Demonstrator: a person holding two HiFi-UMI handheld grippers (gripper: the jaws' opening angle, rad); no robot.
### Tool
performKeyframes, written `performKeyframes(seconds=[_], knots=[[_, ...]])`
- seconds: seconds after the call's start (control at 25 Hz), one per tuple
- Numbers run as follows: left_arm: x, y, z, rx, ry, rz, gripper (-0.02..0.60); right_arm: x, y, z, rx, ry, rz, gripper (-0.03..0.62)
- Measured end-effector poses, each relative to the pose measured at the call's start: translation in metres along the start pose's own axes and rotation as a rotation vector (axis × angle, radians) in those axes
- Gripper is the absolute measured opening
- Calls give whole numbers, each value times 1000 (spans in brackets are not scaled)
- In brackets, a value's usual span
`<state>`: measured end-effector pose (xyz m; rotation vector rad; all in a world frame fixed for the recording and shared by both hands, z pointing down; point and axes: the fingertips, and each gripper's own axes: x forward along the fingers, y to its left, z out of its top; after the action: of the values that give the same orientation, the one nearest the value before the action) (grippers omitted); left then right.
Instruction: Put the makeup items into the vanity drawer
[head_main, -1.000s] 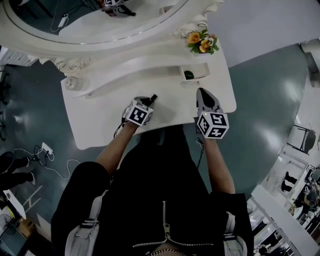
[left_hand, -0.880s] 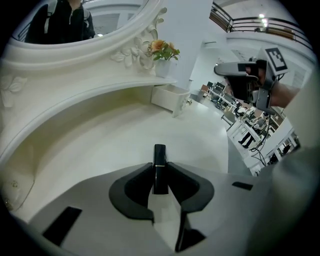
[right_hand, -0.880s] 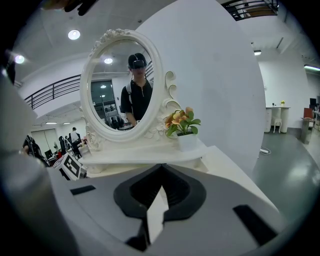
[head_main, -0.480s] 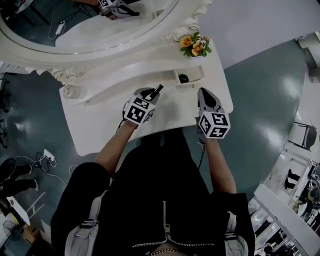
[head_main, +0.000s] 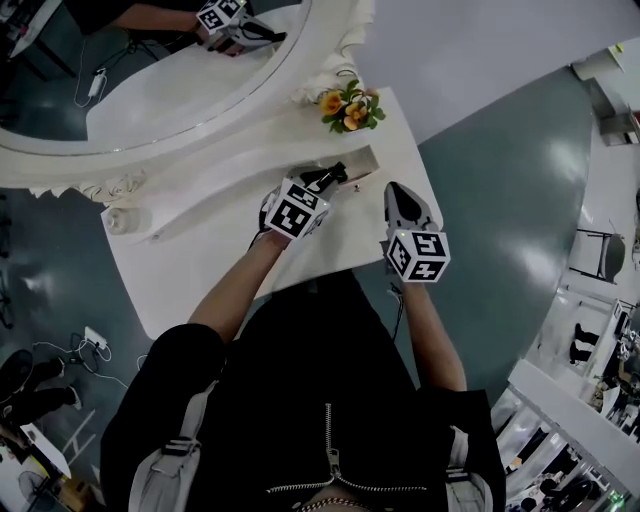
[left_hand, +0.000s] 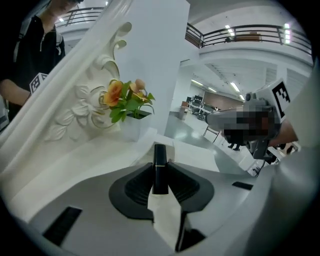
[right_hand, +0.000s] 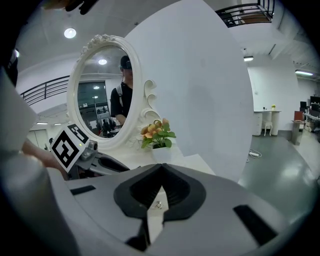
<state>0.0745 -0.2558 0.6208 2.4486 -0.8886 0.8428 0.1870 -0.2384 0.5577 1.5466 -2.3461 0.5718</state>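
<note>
Glossy grey floor (head_main: 520, 200), white wall (head_main: 470, 40)

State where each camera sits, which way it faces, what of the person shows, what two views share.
Head view: on the head, steeply down onto the vanity top; torso, forearms, left gripper and right gripper show.
Left gripper view: along its jaws, shut on a black tube, toward the flowers.
Right gripper view: along its closed, empty jaws toward the mirror.
Both gripper views share the flowers.
</note>
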Motion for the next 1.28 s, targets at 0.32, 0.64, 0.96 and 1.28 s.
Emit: performKeyframes(seconds=[0.32, 0.64, 0.96, 1.28], knots=[[56, -2, 5, 36, 100, -33, 102, 7, -25, 2, 6, 20, -18, 6], [67, 1, -7, 11, 116, -12, 103, 11, -29, -6, 9, 49, -10, 6], [31, 14, 0, -26, 15, 47, 55, 21, -9, -2, -12, 40, 35, 6], [-53, 49, -13, -95, -114, 173, 29, 33, 49, 9, -58, 12, 113, 6]])
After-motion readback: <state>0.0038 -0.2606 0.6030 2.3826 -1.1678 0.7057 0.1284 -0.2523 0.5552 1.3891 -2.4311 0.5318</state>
